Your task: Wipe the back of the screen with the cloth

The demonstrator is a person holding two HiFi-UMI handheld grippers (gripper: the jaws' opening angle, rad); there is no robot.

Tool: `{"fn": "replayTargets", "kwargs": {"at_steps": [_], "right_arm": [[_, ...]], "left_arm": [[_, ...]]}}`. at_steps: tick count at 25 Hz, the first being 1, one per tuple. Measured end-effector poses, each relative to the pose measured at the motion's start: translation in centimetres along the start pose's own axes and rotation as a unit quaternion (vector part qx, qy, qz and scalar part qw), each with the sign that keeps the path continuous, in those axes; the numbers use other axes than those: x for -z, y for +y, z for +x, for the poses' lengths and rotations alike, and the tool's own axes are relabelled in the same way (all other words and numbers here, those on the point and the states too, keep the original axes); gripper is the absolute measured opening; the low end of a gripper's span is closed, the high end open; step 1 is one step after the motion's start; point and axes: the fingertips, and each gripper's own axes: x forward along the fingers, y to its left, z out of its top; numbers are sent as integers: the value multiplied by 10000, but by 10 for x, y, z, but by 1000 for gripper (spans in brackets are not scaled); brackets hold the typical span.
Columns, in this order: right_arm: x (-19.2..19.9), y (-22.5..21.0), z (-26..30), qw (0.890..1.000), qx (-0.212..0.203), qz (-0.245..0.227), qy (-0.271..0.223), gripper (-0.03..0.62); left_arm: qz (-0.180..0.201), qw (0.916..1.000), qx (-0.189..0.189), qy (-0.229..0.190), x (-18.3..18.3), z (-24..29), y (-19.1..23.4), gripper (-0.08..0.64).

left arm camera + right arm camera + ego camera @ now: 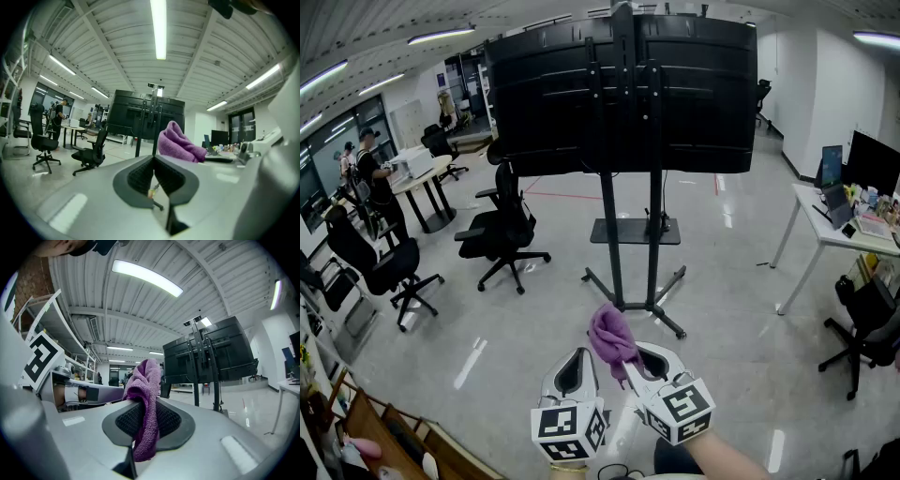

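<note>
Purple cloth (612, 337): bunched and pinched in right gripper (146, 405); tuft sticks up past the tips, tail hangs below the pads.
Right fingers: clamped on cloth.
Left gripper (153, 159): fingers together, nothing between them; sits just beside the right one.
Screen (623, 94): back panel faces us on floor stand (633, 234), well apart from both grippers; no contact yet.
Risk 1: narrow pinch on a folded wad; drag across the panel could pull cloth free.
Risk 2: brackets and rails on the back could snag cloth.
Risk 3: hard push might rock or shift stand.
Containers: none within reach; desk (825, 230) at right carries monitors and clutter, too small to tell.
</note>
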Motion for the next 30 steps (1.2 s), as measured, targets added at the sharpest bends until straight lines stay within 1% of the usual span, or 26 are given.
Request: {"fn": "replayTargets", "kwargs": {"at_steps": [4,8,11,14,20,25,30], "right_arm": [[2,-52,15,9997,242,70,55,51],[-3,-124,32,9984,556,101,-12,51],[-13,-191,52,9974,717,-20,43,51],[-24,-260,73,9965,826,-42,75,51],[-61,-386,114,9942,1032,-251,-149,51],[-77,-470,147,9913,1256,-294,-262,51],[-96,-540,188,9882,1431,-357,-406,51]], "left_arm": [[-23,9998,148,109,4,49,-14,8],[0,9993,355,143,1,117,-36,8],[19,9987,500,66,-14,184,-59,8],[49,9981,619,-31,-34,252,-84,8],[128,9964,801,-238,-69,372,-132,8],[212,9947,980,-209,-74,456,-163,8],[309,9936,1068,-188,-84,538,-176,8]]}}
